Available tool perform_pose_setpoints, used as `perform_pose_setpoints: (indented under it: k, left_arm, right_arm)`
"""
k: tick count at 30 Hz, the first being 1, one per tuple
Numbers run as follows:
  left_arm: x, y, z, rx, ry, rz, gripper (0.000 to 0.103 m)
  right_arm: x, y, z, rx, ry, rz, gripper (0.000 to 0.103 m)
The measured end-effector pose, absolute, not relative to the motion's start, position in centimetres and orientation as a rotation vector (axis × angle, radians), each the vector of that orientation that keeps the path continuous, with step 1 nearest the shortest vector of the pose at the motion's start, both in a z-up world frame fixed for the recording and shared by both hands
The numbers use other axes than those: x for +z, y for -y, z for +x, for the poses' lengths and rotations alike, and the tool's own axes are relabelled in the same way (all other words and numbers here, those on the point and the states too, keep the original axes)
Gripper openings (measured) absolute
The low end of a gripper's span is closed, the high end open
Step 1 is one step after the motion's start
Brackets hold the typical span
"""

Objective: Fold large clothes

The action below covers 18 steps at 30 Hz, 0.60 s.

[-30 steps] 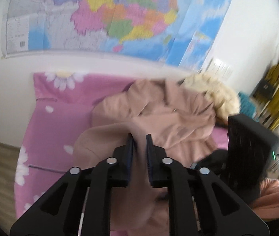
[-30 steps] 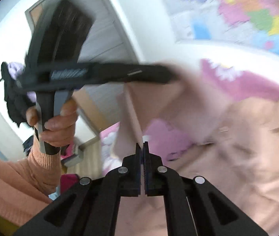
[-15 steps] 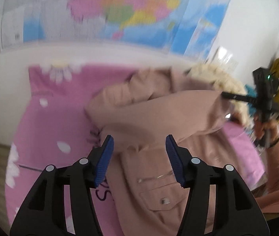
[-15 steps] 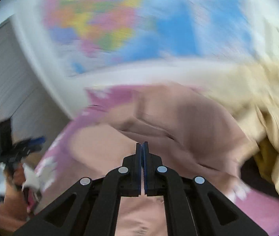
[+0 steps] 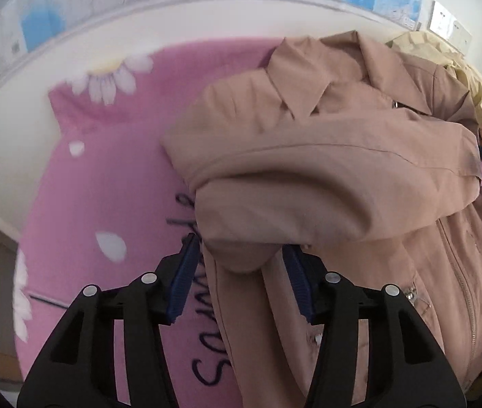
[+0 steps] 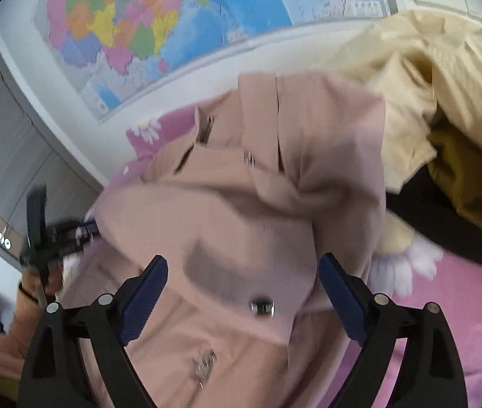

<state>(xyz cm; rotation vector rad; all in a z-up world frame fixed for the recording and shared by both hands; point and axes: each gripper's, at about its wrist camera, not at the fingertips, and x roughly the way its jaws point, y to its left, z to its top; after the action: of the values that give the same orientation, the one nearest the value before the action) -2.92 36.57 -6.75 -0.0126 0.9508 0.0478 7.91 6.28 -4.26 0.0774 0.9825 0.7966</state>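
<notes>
- Jacket (image 5: 326, 176): we see a large dusty-pink jacket lying on a pink bedspread (image 5: 104, 176) printed with white daisies and dark lettering. One sleeve is folded across the chest, the collar (image 5: 309, 78) points away from our grippers toward the wall, and a zip runs down the front.
- Left gripper (image 5: 241, 278): our jaws are partly spread and closing. A rounded fold of the jacket sleeve sits between the blue pads (image 5: 183, 282); we cannot tell whether the pads press on it.
- Right gripper (image 6: 244, 292): our jaws stand wide and are opening. The jacket front, with a metal snap (image 6: 262, 307), lies between and beyond the blue pads (image 6: 142, 295), which do not pinch it.
- Beyond and to the right of the right gripper, a cream-yellow garment (image 6: 428, 78) is heaped beside the jacket, touching its far edge.
- To the left of the right gripper, a hand (image 6: 42, 282) in an orange sleeve holds the other gripper by its handle.
- On the white wall past the bed hangs a coloured map (image 6: 172, 17).
</notes>
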Motion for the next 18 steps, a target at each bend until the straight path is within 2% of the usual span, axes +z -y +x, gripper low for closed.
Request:
perform_pose_setpoints:
  k: [1, 3, 4, 5, 6, 7, 14, 16, 18]
  left_arm:
    - [-6.6, -36.4, -2.7, 0.047, -0.943, 0.001, 0.046]
    - [-6.4, -35.7, -2.4, 0.038, -0.94, 0.022, 0.037]
    - [-6.4, -35.3, -2.3, 0.042, -0.939, 0.039, 0.035]
    - [-6.5, -35.2, -2.2, 0.044, -0.938, 0.044, 0.032]
    - [-6.5, -35.2, -2.2, 0.037, -0.938, 0.041, 0.03]
    - [-6.4, -35.2, -2.1, 0.032, -0.937, 0.035, 0.029]
    - [-4.2, -34.3, -3.7, -0.055, -0.849, 0.043, 0.033]
    - [-2.9, -33.9, -4.1, -0.088, -0.806, 0.047, 0.033]
    - [-1.8, -33.6, -4.2, -0.114, -0.771, 0.043, 0.04]
  right_arm:
    - [-4.9, -6.4, 7.7, 0.792, -1.0, 0.06, 0.088]
    - [-5.8, -7.5, 7.4, 0.797, -1.005, 0.024, 0.077]
    - [-6.0, -8.0, 7.1, 0.797, -1.004, -0.01, 0.051]
    - [-5.9, -8.4, 7.0, 0.799, -1.001, -0.036, 0.034]
    - [-5.5, -8.7, 6.9, 0.804, -0.984, -0.044, 0.03]
    - [-4.8, -8.7, 6.8, 0.807, -0.959, -0.058, 0.021]
    - [2.5, -6.3, 10.0, 0.696, -0.757, 0.01, 0.019]
    - [2.8, -5.8, 11.7, 0.661, -0.761, 0.014, 0.019]
    - [1.7, -5.5, 13.2, 0.629, -0.816, 0.013, 0.019]
